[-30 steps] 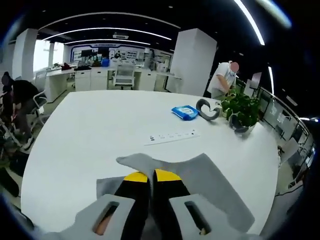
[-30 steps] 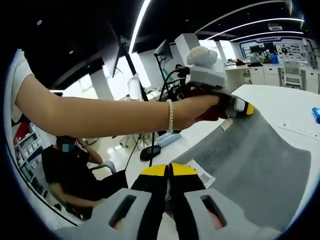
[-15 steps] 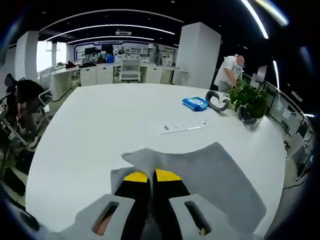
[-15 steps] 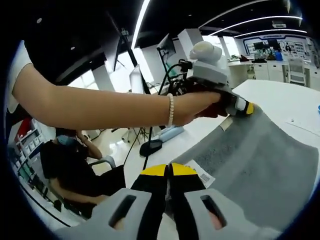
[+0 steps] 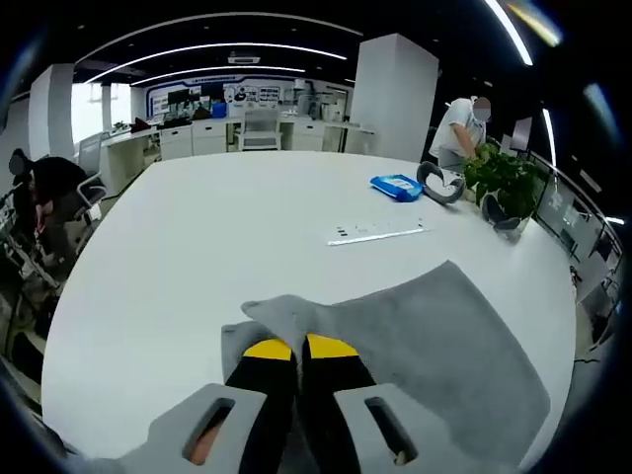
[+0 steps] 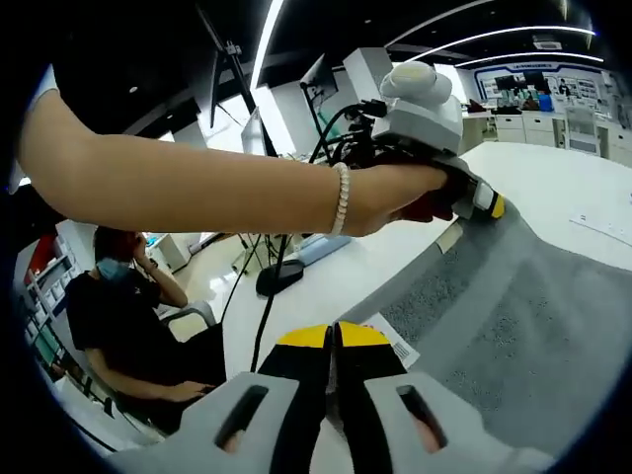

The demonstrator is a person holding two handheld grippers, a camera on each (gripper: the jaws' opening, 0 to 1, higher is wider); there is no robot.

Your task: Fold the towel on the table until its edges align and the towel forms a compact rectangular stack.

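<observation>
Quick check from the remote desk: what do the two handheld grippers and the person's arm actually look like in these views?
Each gripper has black jaws with yellow tips rising from a pale grey body with two slotted openings: left gripper, right gripper. In the right gripper view, the left gripper shows a yellow tip and black cables behind it. The hand wears a pearl bead bracelet; a white short sleeve sits at the shoulder.

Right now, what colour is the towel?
Grey. The towel shows best in the left gripper view, spread on the white table.
</observation>
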